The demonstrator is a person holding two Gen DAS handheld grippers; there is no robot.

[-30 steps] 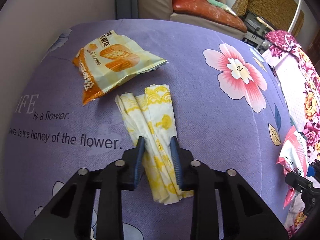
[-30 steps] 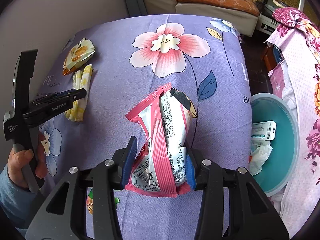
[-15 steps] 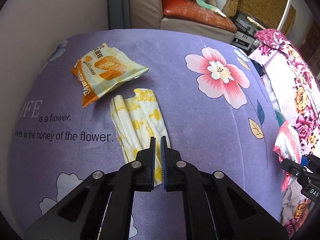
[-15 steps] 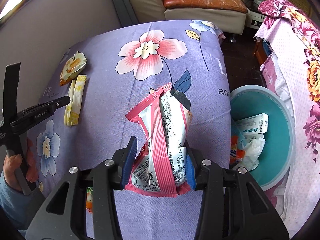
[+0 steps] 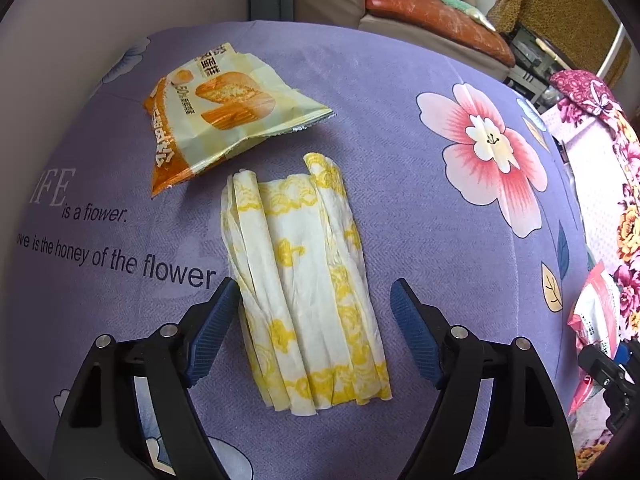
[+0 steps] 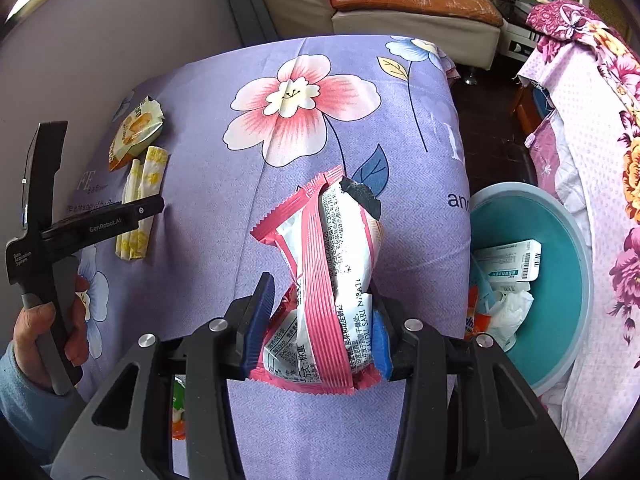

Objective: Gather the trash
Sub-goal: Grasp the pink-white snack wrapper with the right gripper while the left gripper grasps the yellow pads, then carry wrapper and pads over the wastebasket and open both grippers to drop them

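My right tool [image 6: 320,328] is clamped on a pink-and-white snack wrapper [image 6: 324,276], its blue pads pressing both sides of the crumpled lower half while the upper half stands up and away from me above the purple flowered cloth [image 6: 360,128]. The surface under that cloth could be a bench or a bed; I cannot tell which from here.

To the right of the wrapper, below the cloth's edge, sits a teal basin [image 6: 568,296] holding a white box with a barcode, crumpled white paper and an orange packet.

My left tool [image 5: 314,320] is spread wide, one blue pad on each side of a folded yellow-and-white napkin [image 5: 304,288] that lies flat on the cloth. The left pad is just beside the napkin's edge; the right pad stands clear of it. Just beyond the napkin, to the far left, lies an orange-and-cream cake wrapper [image 5: 216,108], its near corner close to the napkin's far end. Printed words run across the cloth left of the napkin, and a large pink flower is printed to its right.

In the right wrist view my left hand [image 6: 52,320] grips the left tool's handle at the left edge of the scene.
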